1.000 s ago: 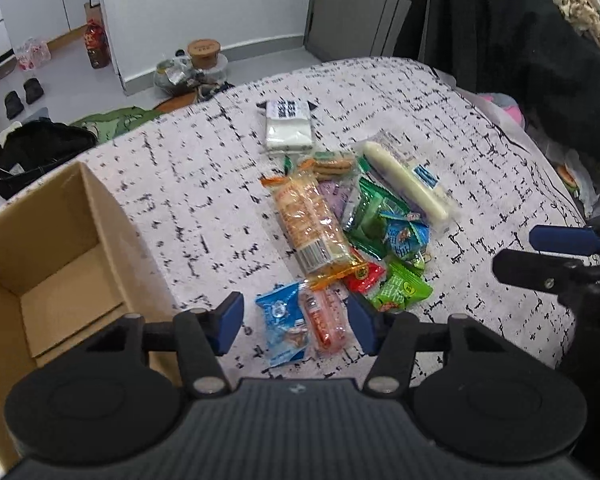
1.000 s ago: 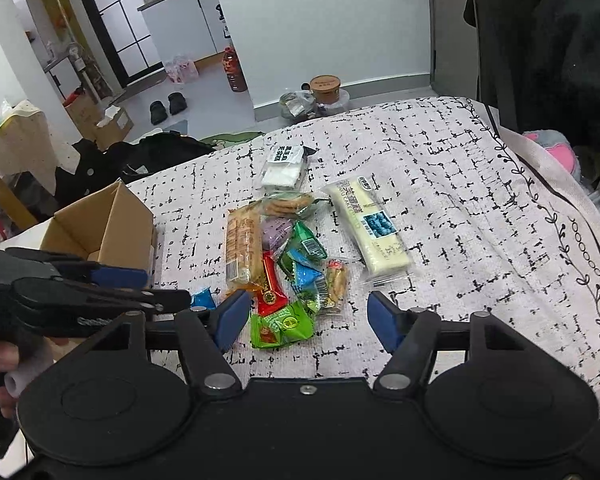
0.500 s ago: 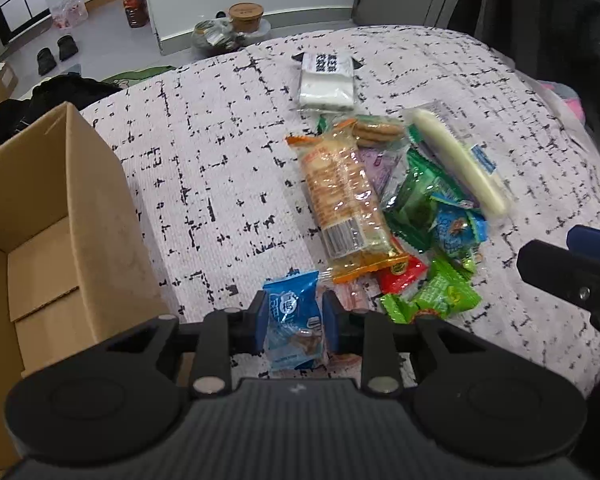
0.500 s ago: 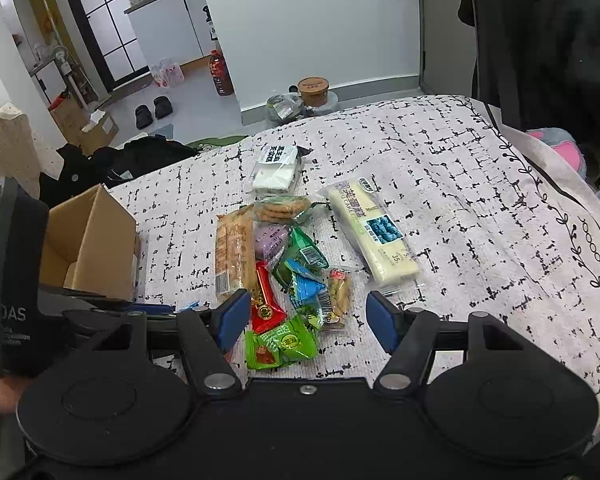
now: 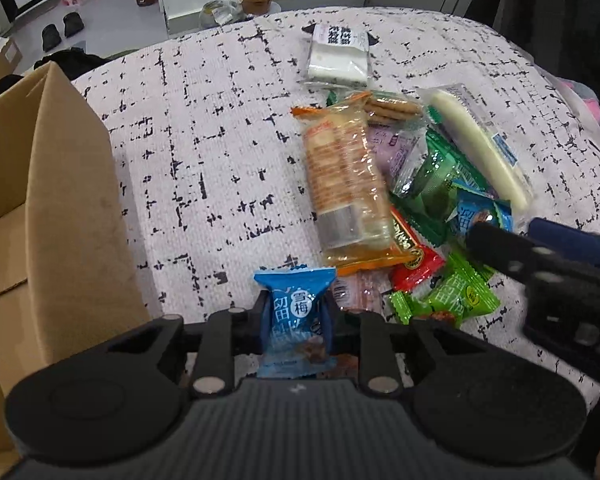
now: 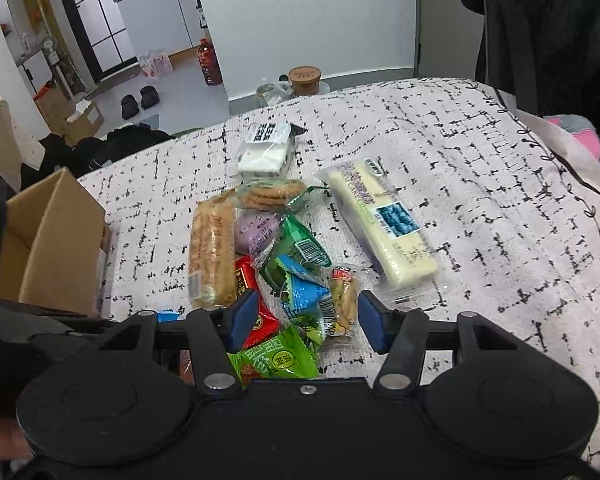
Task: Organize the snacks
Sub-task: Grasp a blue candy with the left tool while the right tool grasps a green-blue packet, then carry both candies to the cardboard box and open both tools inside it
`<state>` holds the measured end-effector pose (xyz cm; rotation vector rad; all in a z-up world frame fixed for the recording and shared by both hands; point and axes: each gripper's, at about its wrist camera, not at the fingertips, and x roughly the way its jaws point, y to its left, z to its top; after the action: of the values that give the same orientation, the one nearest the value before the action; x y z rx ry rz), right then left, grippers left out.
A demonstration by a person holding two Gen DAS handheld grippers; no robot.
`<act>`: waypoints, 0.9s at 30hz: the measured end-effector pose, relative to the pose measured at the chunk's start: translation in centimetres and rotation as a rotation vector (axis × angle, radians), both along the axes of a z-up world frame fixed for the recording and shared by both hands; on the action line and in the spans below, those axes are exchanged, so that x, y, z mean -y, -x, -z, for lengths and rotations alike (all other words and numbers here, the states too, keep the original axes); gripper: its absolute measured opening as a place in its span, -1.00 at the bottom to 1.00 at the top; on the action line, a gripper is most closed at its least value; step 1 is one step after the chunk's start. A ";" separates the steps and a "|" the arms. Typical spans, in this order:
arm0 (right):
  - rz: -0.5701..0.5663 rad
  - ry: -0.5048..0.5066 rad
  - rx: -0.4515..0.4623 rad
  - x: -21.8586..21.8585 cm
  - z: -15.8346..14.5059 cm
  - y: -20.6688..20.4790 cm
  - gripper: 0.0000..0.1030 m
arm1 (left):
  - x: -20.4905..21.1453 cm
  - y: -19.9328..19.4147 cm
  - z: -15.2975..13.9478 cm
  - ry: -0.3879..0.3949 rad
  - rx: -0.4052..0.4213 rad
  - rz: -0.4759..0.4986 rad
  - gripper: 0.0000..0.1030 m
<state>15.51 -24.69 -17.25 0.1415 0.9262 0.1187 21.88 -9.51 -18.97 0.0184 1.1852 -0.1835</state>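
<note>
My left gripper (image 5: 295,316) is shut on a small blue snack packet (image 5: 294,312) and holds it just above the cloth, right of the open cardboard box (image 5: 48,208). A pile of snacks lies ahead: a long orange cracker pack (image 5: 346,184), a red packet (image 5: 414,256), a green packet (image 5: 456,296), a white bar (image 5: 478,148) and a white pack (image 5: 338,56). My right gripper (image 6: 306,318) is open, low over the near end of the pile, above a light-blue packet (image 6: 306,300) and the green packet (image 6: 276,360).
The table carries a white cloth with black marks (image 5: 204,152). The box (image 6: 52,248) stands at its left edge. Dark coats (image 6: 548,32) hang at the back right. Shoes, bottles and a small carton (image 6: 80,116) sit on the floor beyond.
My left gripper closed on the blue packet and lifted it slightly. My right gripper moved forward and down over the near end of the pile, staying open.
</note>
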 end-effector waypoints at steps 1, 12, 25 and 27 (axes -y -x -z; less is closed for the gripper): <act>-0.001 0.004 -0.002 -0.2 0.2 -0.1 0.02 | -0.1 0.1 0.0 0.008 0.002 -0.004 -0.57; -0.026 0.012 0.037 -0.7 -0.5 0.1 -0.54 | -1.5 1.3 -3.1 0.044 0.120 -0.046 -0.58; -0.102 0.010 0.094 -2.8 -4.8 1.4 -0.55 | -2.5 2.6 -7.1 0.089 0.255 -0.042 -0.58; -0.124 0.014 0.118 -3.3 -5.8 1.7 -0.55 | -3.2 2.9 -8.0 0.098 0.282 -0.057 -0.58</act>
<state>13.82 -21.41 -11.46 0.0635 0.8174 0.2328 19.02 -6.29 -10.93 -0.0738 0.8933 -0.1817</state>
